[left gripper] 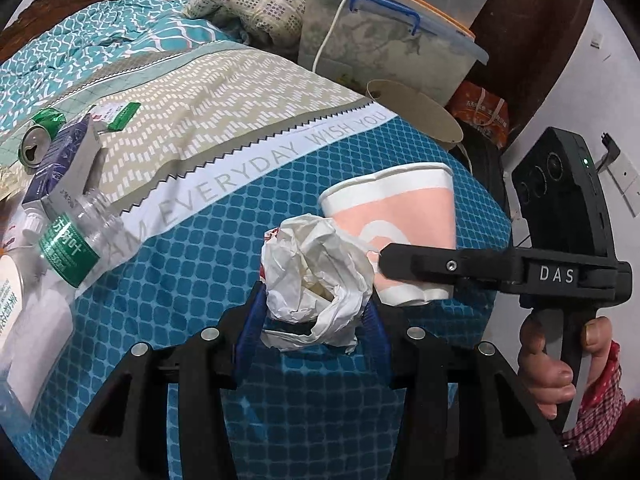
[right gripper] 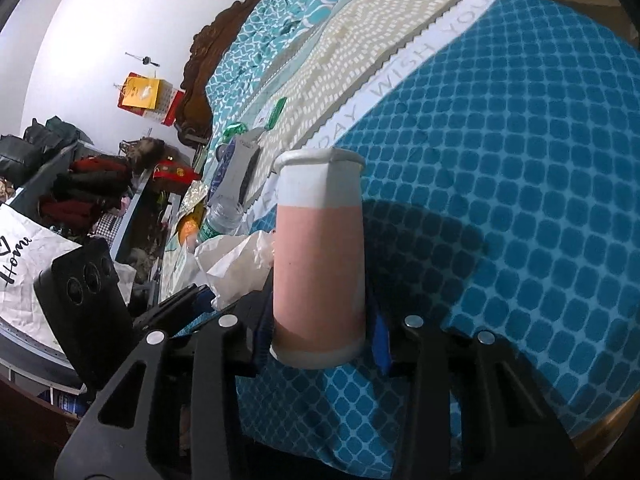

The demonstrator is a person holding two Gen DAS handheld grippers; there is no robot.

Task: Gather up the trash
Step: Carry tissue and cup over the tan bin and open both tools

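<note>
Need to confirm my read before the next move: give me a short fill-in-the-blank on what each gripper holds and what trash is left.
1. The left gripper is shut on a crumpled ___ paper wad.
2. The right gripper clamps a pink and white paper ___.
3. The crushed can on the bed is ___ in colour.
4. The plastic bottle wears a ___ label.

Missing words: white; cup; green; green

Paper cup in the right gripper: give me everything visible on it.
The cup looks like paper: pink body, white band under a rolled rim, white base band, and a white curved mark on the side. Its rim is squashed out of round. It is shut in the right gripper, held near the base, lying sideways above the blue bedspread with the mouth pointing away from the gripper. It looks empty as far as can be seen. A crumpled tissue, held by the left gripper, sits against it.
</note>
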